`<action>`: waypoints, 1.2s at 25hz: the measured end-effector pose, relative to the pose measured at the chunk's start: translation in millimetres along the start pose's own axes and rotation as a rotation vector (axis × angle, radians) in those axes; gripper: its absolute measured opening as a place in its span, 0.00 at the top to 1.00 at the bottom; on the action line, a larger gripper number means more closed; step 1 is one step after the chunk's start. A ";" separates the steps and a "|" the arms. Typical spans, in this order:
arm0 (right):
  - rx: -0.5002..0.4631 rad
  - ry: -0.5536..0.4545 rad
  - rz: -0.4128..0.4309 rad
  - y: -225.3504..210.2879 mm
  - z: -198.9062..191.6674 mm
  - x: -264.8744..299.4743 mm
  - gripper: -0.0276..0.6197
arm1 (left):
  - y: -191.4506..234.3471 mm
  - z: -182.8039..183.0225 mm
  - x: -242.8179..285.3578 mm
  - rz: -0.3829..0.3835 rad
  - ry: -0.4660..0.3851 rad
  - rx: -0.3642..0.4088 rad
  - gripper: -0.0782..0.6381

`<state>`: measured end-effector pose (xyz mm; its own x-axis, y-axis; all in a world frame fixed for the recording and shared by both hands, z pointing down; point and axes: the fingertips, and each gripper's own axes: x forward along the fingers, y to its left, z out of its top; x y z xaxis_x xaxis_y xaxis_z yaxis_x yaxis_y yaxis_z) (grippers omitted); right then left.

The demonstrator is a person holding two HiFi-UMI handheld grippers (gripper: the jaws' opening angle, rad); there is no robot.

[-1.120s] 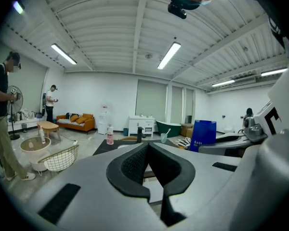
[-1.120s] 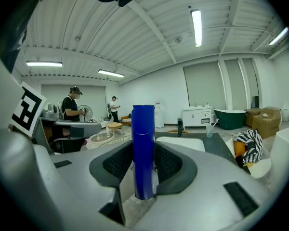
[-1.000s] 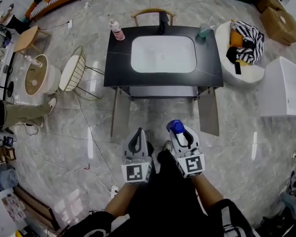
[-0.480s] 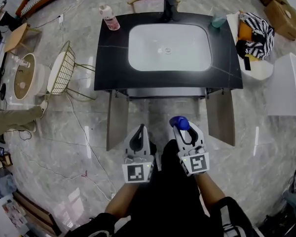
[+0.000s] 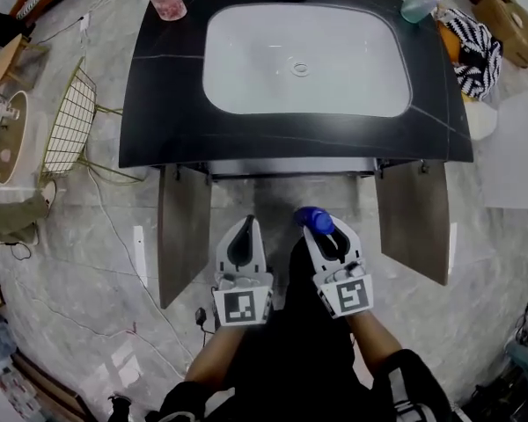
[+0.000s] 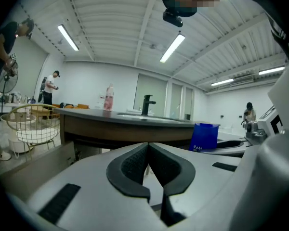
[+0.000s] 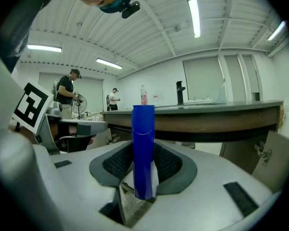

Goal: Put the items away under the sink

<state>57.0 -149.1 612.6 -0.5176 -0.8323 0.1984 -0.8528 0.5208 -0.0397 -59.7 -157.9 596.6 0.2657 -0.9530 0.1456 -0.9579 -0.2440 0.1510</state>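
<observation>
Right gripper [image 5: 322,234] pinching blue cylindrical plastic bottle [image 7: 143,148]; left gripper [image 6: 147,151] pressed together, empty; grey cabinet [image 5: 183,227] open at 12 o'clock; bottle unstowed.

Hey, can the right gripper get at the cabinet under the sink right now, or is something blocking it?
Probably yes. Both cabinet doors stand open, and nothing shows between the right gripper, shut on the blue bottle, and the opening.
</observation>
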 end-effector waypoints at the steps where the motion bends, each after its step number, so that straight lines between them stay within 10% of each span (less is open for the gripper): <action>1: 0.000 -0.001 -0.002 -1.5 -12.6 5.0 0.74 | 3.7 -11.5 5.2 -0.002 -0.010 0.003 0.87; 14: -0.020 -0.032 -0.003 -9.1 -140.5 50.5 0.74 | 32.7 -130.0 30.1 -0.026 -0.090 0.035 0.87; 30: -0.039 -0.032 -0.008 -17.6 -163.4 89.2 0.74 | 34.6 -125.9 22.1 -0.046 -0.129 0.032 0.87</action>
<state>37.3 -201.5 790.9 -0.5137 -0.8416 0.1670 -0.8536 0.5210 -0.0001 -73.3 -164.8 728.2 0.2953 -0.9553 0.0123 -0.9486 -0.2917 0.1228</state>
